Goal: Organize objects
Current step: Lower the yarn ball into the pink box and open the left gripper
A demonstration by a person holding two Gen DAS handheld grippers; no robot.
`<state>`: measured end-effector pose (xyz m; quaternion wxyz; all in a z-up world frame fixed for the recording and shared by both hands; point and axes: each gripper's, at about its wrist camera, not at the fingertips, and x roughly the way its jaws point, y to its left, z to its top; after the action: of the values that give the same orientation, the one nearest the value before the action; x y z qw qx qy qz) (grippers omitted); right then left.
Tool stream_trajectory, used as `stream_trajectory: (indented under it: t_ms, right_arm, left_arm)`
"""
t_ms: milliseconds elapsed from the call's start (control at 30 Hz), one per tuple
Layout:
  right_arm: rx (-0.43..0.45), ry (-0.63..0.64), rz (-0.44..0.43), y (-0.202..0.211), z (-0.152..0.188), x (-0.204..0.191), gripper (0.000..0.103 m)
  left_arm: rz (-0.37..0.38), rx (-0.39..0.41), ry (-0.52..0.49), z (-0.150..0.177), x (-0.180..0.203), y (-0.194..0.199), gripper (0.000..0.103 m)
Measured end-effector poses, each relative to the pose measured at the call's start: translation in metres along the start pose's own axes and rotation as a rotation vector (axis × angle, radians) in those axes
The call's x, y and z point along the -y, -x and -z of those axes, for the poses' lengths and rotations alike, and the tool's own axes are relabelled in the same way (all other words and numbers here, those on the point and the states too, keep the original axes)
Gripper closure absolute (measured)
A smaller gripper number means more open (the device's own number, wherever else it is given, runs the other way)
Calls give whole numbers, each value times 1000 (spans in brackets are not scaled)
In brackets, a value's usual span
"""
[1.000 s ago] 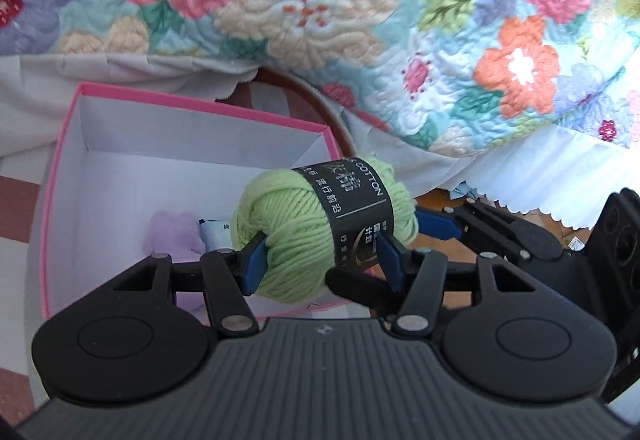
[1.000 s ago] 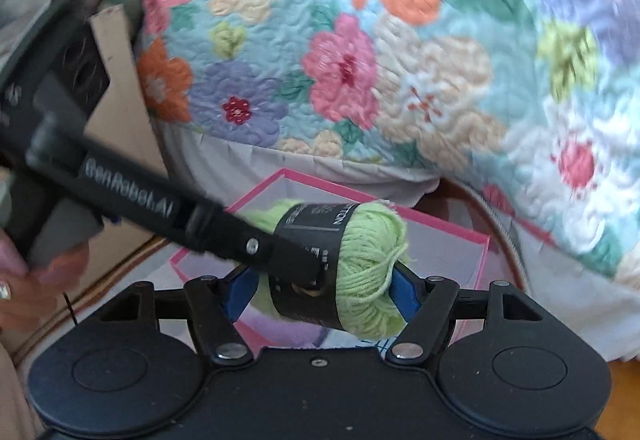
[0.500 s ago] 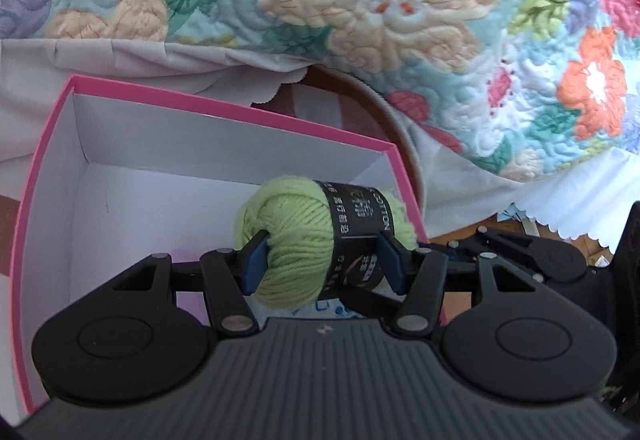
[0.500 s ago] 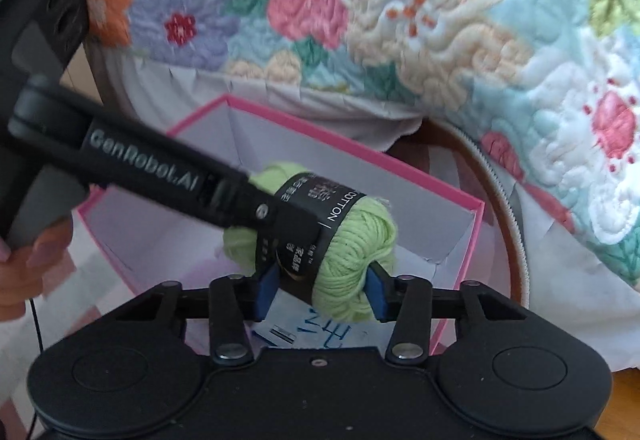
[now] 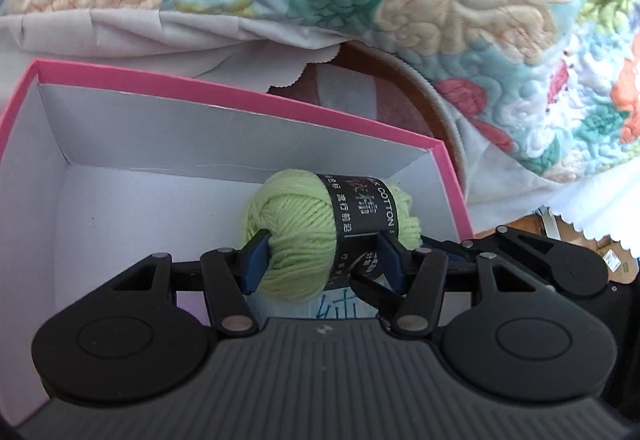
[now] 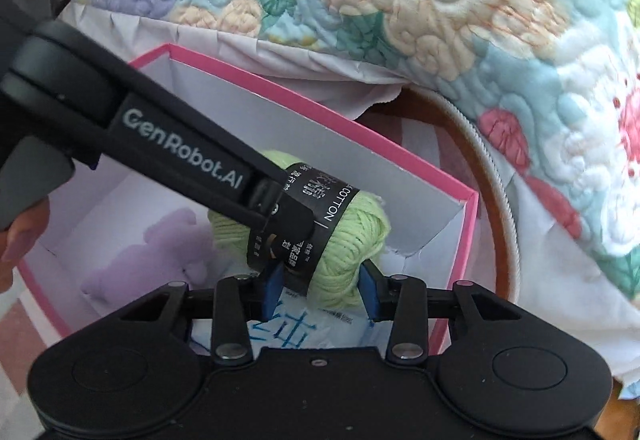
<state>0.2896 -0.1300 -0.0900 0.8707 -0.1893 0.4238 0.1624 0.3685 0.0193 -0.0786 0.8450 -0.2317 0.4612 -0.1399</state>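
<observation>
A green yarn ball (image 5: 296, 216) with a black paper band hangs just inside the pink box (image 5: 240, 96). My left gripper (image 5: 322, 244) is shut on it, one blue pad on the wool and the other on the band. In the right wrist view the same yarn ball (image 6: 352, 232) sits between the closing jaws of my right gripper (image 6: 320, 276), whose pads touch both of its sides. One of the left gripper's fingers (image 6: 180, 152) crosses that view from the upper left down to the ball.
On the white floor of the pink box (image 6: 320, 108) lie a pale purple plush toy (image 6: 152, 252) and a packet with blue writing (image 6: 288, 328). A flowered quilt (image 5: 440, 0) hangs behind. A round brown rim (image 6: 492, 176) curves right of the box. A hand (image 6: 16, 240) shows at far left.
Both grippers have come down with the yarn ball, from above the box rim to inside it. The right gripper's jaws have narrowed from wide apart onto the ball.
</observation>
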Motion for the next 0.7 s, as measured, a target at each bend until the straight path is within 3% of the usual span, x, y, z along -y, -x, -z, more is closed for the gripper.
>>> stream_trajectory:
  t_ms: [233,333,500,700]
  right_arm:
    - [4,94,132,-8,-5,2,58]
    - [25,63,93,-1,-1,9,58]
    - [85,44,32,23,12,16,58]
    - [120,-71,-41,37,27,36,58]
  left_arm:
    - [-61,-47,3,7,5,-24,56]
    - [-104,-39,-20,8,13,-28,61]
    - [-263,-34,-146,9,41,-36,68]
    - [-320,-3,-136,11,49,-39,68]
